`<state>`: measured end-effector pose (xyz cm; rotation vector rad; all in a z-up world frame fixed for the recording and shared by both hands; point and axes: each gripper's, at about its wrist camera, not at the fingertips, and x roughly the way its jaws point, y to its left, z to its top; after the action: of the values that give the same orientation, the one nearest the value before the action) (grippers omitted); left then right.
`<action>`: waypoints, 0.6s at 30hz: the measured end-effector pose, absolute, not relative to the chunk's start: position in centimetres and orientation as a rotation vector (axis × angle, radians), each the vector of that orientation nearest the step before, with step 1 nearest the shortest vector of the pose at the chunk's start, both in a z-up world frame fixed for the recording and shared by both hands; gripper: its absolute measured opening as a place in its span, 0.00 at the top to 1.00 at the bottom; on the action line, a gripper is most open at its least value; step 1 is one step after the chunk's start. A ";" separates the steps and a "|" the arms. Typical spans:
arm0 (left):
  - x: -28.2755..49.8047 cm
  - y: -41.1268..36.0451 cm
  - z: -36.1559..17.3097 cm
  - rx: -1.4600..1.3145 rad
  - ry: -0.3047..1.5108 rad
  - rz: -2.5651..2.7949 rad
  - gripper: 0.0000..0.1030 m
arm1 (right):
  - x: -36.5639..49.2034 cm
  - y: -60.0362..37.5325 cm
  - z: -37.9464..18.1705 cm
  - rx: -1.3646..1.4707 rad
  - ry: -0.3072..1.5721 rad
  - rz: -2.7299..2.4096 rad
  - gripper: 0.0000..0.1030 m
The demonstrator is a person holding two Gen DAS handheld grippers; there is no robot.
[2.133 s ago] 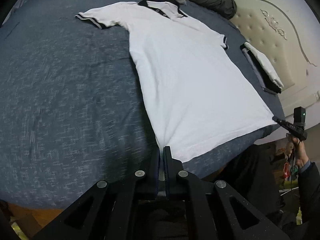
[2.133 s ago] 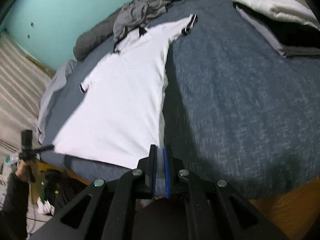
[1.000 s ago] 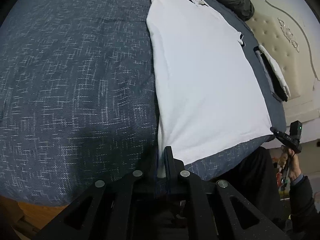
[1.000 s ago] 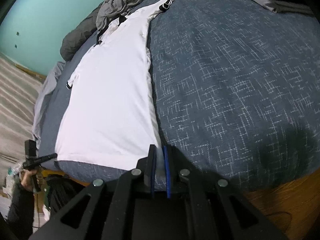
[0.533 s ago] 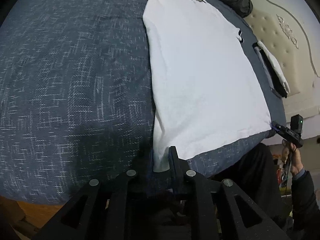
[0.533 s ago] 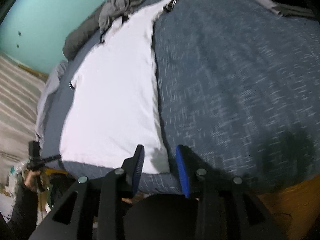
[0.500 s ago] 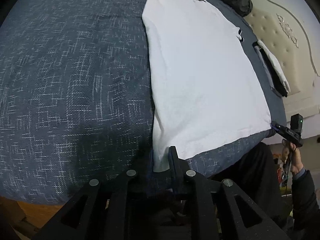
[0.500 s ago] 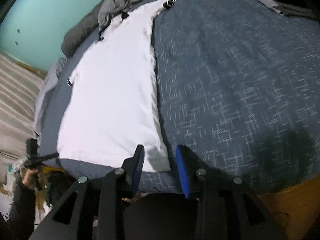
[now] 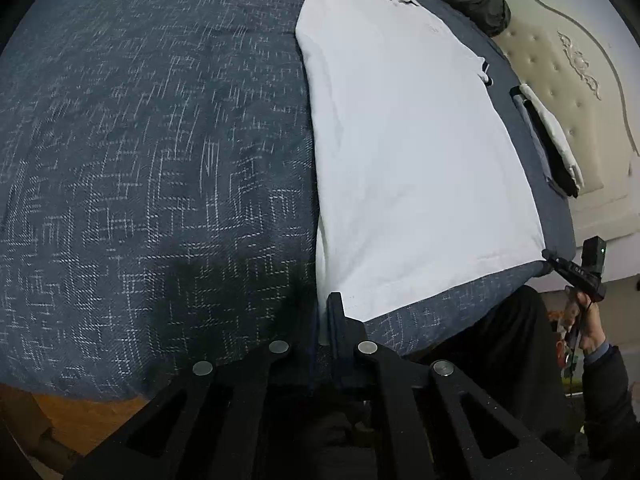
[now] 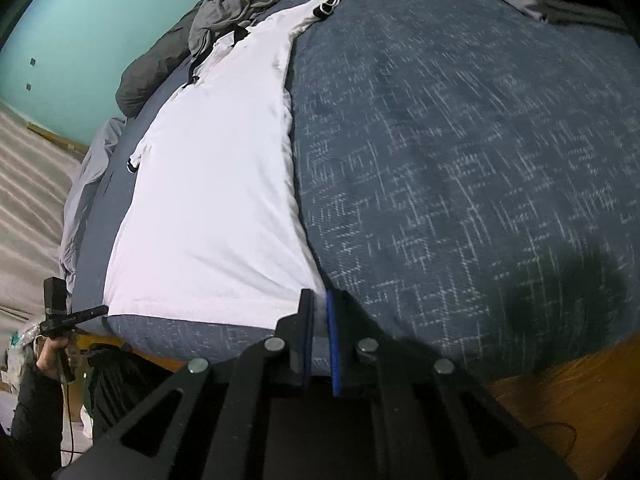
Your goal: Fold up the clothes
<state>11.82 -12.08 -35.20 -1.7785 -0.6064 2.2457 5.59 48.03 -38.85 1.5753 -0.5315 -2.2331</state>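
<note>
Left wrist view: white polo shirt [image 9: 408, 152] lies flat on the blue bed [image 9: 152, 160], collar at the far end. Left claw [image 9: 325, 312] pinched on the shirt's near hem corner.

Right wrist view: right claw [image 10: 318, 312] clamped on the shirt's [image 10: 216, 200] other hem corner, though the cloth there looks blurred. Grey clothes [image 10: 236, 4] beyond the collar.

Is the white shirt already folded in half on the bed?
No, the white shirt lies spread flat at full length on the bed, collar at the far end and hem at the near edge.
</note>
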 end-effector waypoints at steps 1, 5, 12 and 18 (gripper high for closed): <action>11.7 -12.0 -35.2 -1.780 -0.608 2.245 0.95 | 5.6 48.0 -38.9 1.572 -0.541 -2.233 0.94; 11.4 -11.8 -35.0 -1.788 -0.611 2.251 0.93 | 5.2 48.2 -39.0 1.581 -0.591 -2.213 0.92; 11.5 -13.1 -32.3 -1.797 -0.607 2.348 0.72 | 5.2 49.1 -36.9 1.593 -0.587 -2.231 0.82; 10.5 -13.9 -27.5 -1.714 -0.521 2.502 0.67 | 4.7 51.8 -34.2 1.548 -0.632 -2.285 0.72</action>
<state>10.47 -13.91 -27.49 -1.7144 -0.5206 2.5018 4.67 51.79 -34.15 1.5483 -0.6315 -2.2855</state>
